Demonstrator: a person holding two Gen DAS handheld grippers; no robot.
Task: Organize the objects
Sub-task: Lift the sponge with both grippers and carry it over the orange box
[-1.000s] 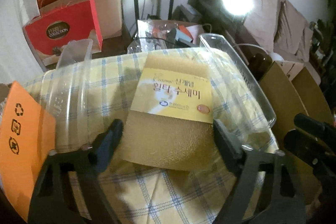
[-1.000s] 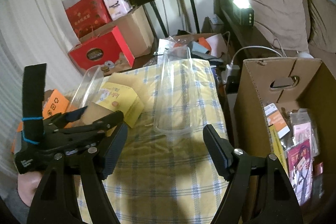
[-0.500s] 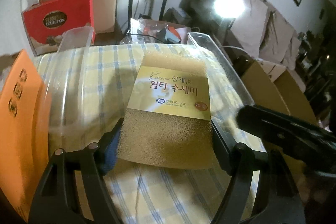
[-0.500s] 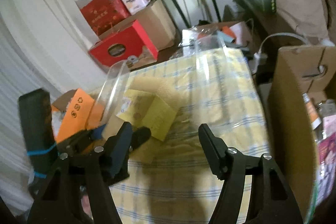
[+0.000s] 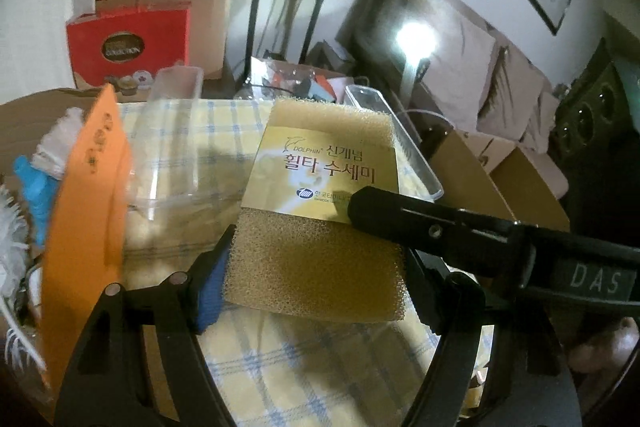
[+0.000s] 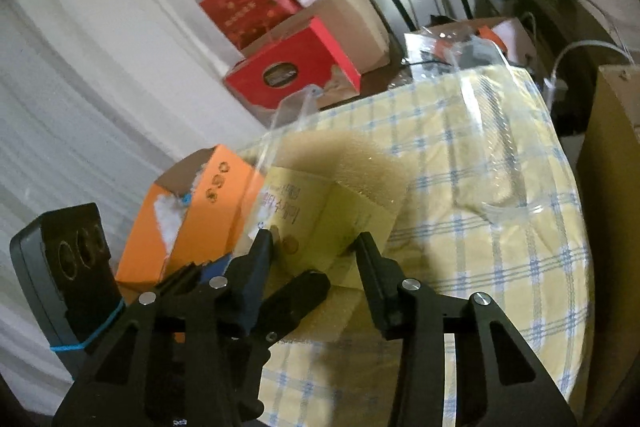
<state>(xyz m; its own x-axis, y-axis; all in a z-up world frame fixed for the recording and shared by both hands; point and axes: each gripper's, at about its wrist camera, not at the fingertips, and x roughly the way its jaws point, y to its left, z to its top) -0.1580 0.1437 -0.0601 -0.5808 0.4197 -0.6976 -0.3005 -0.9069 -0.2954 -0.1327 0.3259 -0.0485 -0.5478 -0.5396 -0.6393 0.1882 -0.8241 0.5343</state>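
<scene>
**Both grippers at one sponge**

Left gripper [image 5: 316, 267] is clamped on the near end of the sponge pack [image 5: 320, 203], frame centre. Long axis runs away from its fingers, label end pointing to the upper frame. Right gripper [image 6: 316, 251], jaws part-open, straddles the label corner w/o a clear squeeze. Checked cloth [image 5: 304, 367] lies below.

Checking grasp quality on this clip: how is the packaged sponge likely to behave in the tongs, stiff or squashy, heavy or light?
Probably squashy: the sponge shows open, porous foam, so the left tongs closed on its edges likely dent it. Likely light for its size, being airy foam. Its coarse texture should resist slipping, though the glossy paper sleeve may be slicker.
</scene>
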